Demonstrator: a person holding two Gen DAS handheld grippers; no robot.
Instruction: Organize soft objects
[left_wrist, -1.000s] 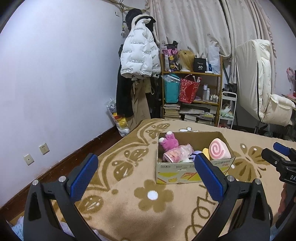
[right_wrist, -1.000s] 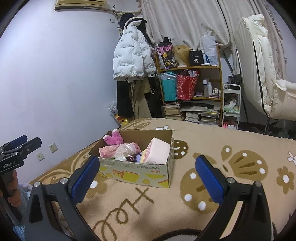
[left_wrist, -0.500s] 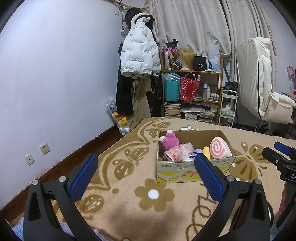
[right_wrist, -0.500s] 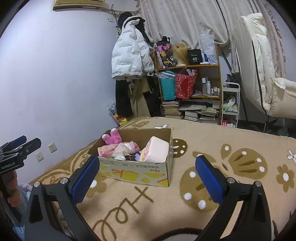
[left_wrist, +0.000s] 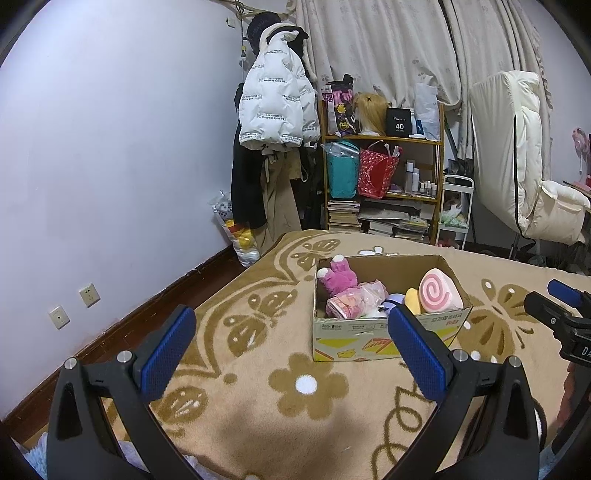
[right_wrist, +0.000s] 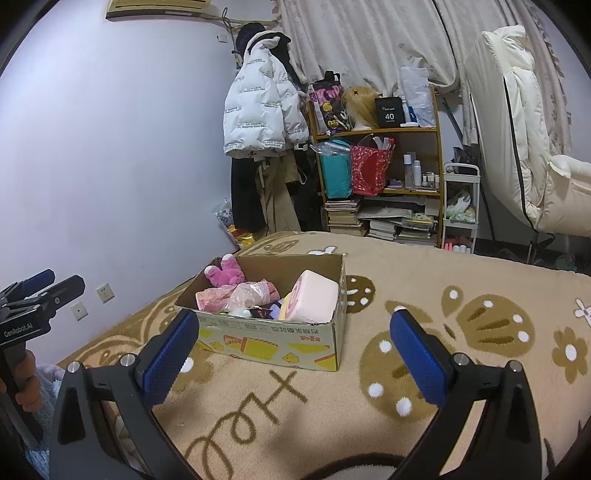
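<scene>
Tan fleece blanket with brown flower and butterfly pattern (left_wrist: 258, 332), spread flat across the foreground. Open corrugated cardboard box with yellow print (right_wrist: 273, 343) on the blanket, upright, flaps open. Inside the box: pink-and-white swirl roll-cake plush cushion (right_wrist: 314, 301) leaning at the right end; magenta plush toy (left_wrist: 338, 280) at the far left corner; crinkled pink plastic-wrapped bundle (right_wrist: 243, 295) between them; small yellow plush (left_wrist: 413, 301) just beside the cushion. Left black gripper with blue pads (left_wrist: 291, 347) held over the blanket, short of the box, jaws spread wide, nothing between. Right black gripper with blue pads (right_wrist: 293, 354) likewise wide, nothing held, near the box's front.
</scene>
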